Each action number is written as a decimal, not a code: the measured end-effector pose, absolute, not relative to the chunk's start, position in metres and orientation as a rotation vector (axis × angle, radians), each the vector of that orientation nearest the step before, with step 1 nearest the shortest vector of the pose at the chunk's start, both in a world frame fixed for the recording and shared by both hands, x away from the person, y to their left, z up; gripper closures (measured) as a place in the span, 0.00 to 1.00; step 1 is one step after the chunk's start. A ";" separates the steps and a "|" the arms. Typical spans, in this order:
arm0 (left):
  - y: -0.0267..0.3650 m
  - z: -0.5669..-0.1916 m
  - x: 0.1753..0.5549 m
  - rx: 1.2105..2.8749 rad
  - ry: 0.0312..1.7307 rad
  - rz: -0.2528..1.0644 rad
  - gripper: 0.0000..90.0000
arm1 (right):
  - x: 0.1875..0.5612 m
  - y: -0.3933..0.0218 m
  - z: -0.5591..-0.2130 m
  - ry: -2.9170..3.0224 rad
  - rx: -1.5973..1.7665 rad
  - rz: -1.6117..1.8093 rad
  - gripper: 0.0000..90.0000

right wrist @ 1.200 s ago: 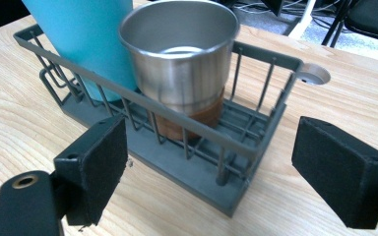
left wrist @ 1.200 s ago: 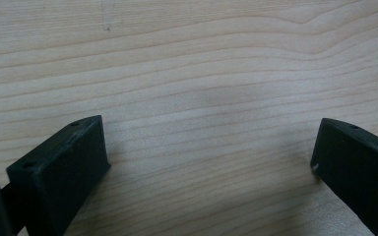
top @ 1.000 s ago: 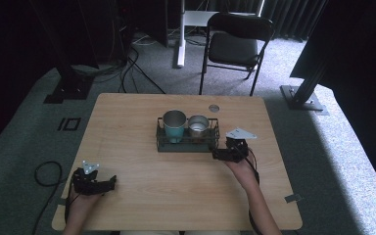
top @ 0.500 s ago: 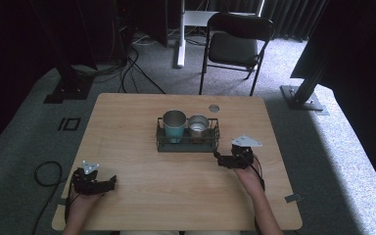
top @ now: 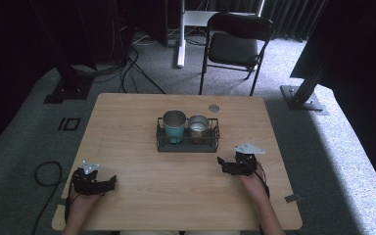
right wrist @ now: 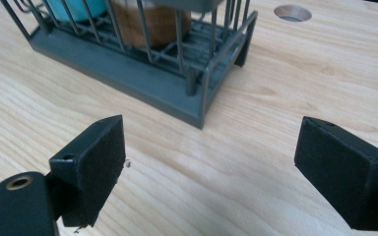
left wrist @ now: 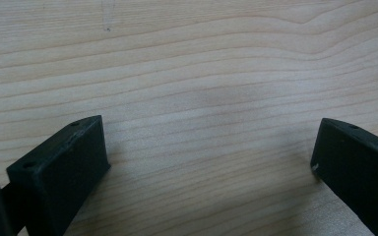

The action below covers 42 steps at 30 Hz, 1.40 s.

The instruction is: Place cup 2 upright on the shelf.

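Observation:
A dark wire rack stands at the middle of the wooden table and holds a teal metal cup on the left and a shorter brown cup beside it. My right gripper rests on the table just right of and nearer than the rack, open, nothing between its jaws. In the right gripper view the rack's corner lies just ahead of the open gripper. My left gripper sits near the table's front left corner, open over bare wood.
A round cable hole is in the table behind the rack. A black folding chair stands beyond the far edge. Stand bases and cables lie on the carpet around the table.
My right gripper has drawn back from the rack's right end toward the person and lowered onto the table. The left gripper has stayed put.

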State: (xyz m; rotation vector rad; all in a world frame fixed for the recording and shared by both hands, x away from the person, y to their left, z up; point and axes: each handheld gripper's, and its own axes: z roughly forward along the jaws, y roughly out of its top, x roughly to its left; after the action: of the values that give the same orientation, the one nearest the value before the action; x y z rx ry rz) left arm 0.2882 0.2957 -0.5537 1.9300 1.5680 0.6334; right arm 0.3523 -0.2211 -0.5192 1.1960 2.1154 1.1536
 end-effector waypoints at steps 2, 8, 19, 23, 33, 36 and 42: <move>0.296 -0.554 0.288 1.930 1.568 0.634 0.01 | 0.350 -0.225 -0.523 2.119 1.198 1.143 0.13; 0.296 -0.554 0.288 1.930 1.568 0.634 0.01 | 0.345 -0.234 -0.530 2.138 1.219 1.122 0.13; 0.296 -0.554 0.288 1.930 1.568 0.634 0.01 | 0.334 -0.246 -0.538 2.186 1.206 1.118 0.13; 0.296 -0.554 0.288 1.930 1.568 0.634 0.01 | 0.328 -0.249 -0.541 2.217 1.192 1.110 0.13; 0.296 -0.554 0.288 1.930 1.568 0.634 0.01 | 0.313 -0.259 -0.549 2.269 1.165 1.101 0.13; 0.296 -0.554 0.288 1.930 1.568 0.634 0.01 | 0.309 -0.261 -0.550 2.274 1.160 1.092 0.13; 0.296 -0.554 0.288 1.930 1.568 0.634 0.01 | 0.301 -0.267 -0.552 2.286 1.160 1.088 0.13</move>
State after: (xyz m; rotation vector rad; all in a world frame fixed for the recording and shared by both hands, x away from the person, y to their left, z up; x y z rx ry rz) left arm 0.2882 0.2957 -0.5537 1.9299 1.5678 0.6338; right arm 0.3006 -0.2671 -0.5519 1.1601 2.2861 1.0882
